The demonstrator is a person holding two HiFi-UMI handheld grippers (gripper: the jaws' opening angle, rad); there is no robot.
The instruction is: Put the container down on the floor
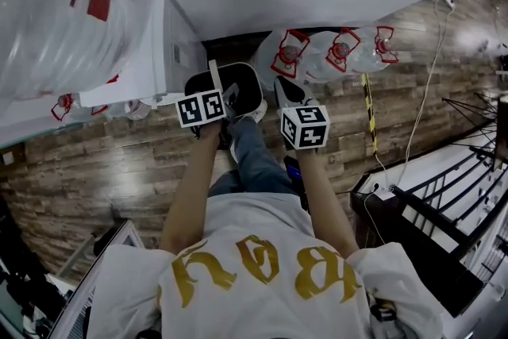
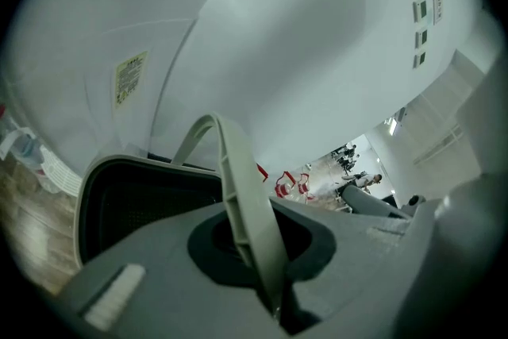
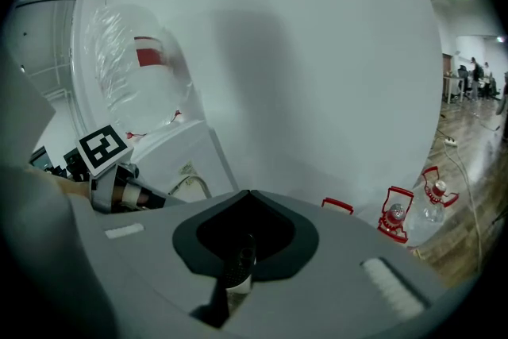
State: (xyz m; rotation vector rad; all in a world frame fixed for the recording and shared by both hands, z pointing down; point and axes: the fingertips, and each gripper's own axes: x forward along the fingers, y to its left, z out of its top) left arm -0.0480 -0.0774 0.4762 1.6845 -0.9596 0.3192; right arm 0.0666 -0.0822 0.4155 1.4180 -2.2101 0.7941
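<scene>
Head view: left gripper (image 1: 208, 101) carries the dark, pale-rimmed container (image 1: 238, 87) by its thin arched handle (image 1: 214, 75). The container hangs just ahead of and below that gripper, clear above the wood floor (image 1: 103, 163). Right gripper (image 1: 292, 103) sits just beside the container's right edge; contact not resolvable. Left gripper view: jaws clamped on the handle strap (image 2: 238, 194), container mouth (image 2: 135, 210) to the left below. Right gripper view: jaws drawn together on a dark sliver (image 3: 238, 262) with a pale end, origin unclear. Judgement: empty thin plastic, so light and fairly stiff, but free to swing. The top of the handle arch is the best hold. Lower it level.
</scene>
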